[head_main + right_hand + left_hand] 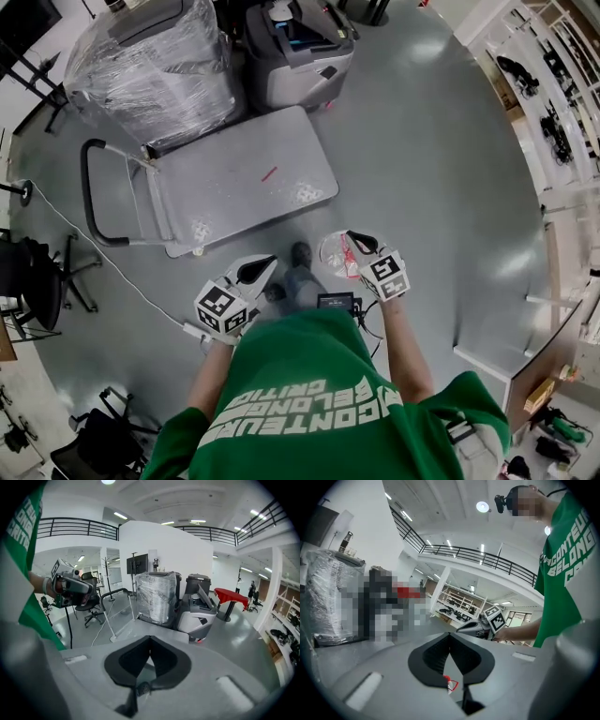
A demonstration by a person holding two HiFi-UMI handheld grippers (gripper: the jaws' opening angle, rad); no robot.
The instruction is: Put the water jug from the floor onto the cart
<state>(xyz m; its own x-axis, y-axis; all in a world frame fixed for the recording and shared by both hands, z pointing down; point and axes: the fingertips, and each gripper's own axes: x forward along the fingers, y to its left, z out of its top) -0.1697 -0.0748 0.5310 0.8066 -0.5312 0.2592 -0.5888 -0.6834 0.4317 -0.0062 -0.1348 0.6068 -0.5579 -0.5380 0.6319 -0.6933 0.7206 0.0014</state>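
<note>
The water jug (337, 253) shows only in the head view: a clear round thing with a red label, low between my shoe and my right gripper (354, 237). That gripper's jaws stand closed right beside it, and the frames do not show whether anything is pinched. In the right gripper view the right gripper (150, 639) points over the grey cart deck (140, 620). My left gripper (270, 262) is shut and empty, a little left of my shoe. The cart (234, 187) stands just ahead, its black handle (89, 187) on the left.
A plastic-wrapped load (155, 66) and a grey machine (298, 47) stand behind the cart. Office chairs (47, 281) and a white cable (112, 262) lie to the left. White shelving (553, 94) lines the right side. A small red mark (269, 173) lies on the deck.
</note>
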